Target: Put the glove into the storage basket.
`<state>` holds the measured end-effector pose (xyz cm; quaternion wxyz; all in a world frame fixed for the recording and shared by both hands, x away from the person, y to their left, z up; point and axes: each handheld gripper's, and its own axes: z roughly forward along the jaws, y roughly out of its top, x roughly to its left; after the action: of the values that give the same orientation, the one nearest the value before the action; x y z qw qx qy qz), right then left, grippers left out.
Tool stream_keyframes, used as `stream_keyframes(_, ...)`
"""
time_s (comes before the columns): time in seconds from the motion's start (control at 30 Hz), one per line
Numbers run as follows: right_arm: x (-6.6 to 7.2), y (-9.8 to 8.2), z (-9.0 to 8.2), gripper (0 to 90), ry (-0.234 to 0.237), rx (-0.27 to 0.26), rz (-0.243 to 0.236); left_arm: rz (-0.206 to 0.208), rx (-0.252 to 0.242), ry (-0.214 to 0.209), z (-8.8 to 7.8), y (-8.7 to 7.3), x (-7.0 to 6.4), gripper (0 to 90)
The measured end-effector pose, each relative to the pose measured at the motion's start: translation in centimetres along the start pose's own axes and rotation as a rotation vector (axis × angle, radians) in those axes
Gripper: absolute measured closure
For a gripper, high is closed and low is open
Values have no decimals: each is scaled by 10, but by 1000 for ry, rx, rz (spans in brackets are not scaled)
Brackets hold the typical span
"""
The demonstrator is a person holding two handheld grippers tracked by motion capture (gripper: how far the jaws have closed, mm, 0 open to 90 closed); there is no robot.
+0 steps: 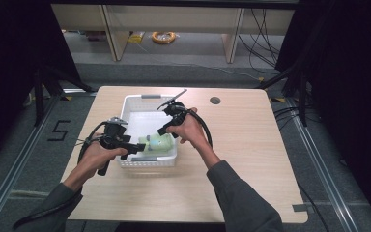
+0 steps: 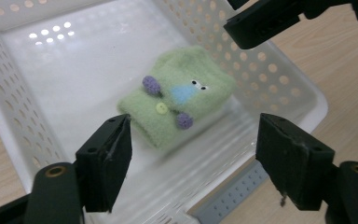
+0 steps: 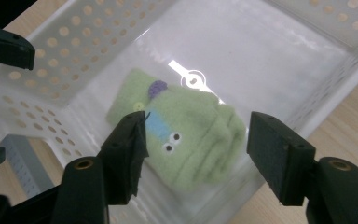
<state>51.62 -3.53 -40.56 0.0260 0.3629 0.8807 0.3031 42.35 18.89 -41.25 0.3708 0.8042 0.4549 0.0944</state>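
Near the middle of the high view, a white perforated basket (image 1: 134, 104) sat on the wooden table (image 1: 251, 145), and a small folded green sock (image 1: 158, 143) with a cartoon face lay flat on its floor at the lower right corner. In the left gripper view the sock (image 2: 177, 107) sat at the centre of the frame, beyond the left gripper (image 2: 193, 163), whose jaws stood wide apart with nothing between the pads. The right gripper (image 3: 196, 156) hung over the same sock (image 3: 186, 140) in its own view, jaws likewise spread and clear of the fabric (the sock looked loose, gripped by neither tool).

Judging from this, the sock had been set down in the basket and both tools were free of it, so the risks lay in getting away cleanly. The two grippers sat close together over the lower edge of the basket in the high view, left (image 1: 125, 145) and right (image 1: 169, 126), and a careless pull-back could knock one against the other or against the basket wall, shoving the light basket across the table. A pad brushing the fuzzy knit might also snag it and drag the sock up or unfold it. The trailing cables could catch the rim as well.
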Motion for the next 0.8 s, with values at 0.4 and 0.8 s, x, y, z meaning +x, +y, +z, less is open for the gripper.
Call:
stream_keyframes(0.4, 5, -34, -42, 226, 24, -93, -12, -15, -95, -37, -12, -11, -29, 153)
stream_keyframes(0.8, 5, -67, -72, 235, 23, -167, -18, 6, -131, -47, -12, -24, -45, 163)
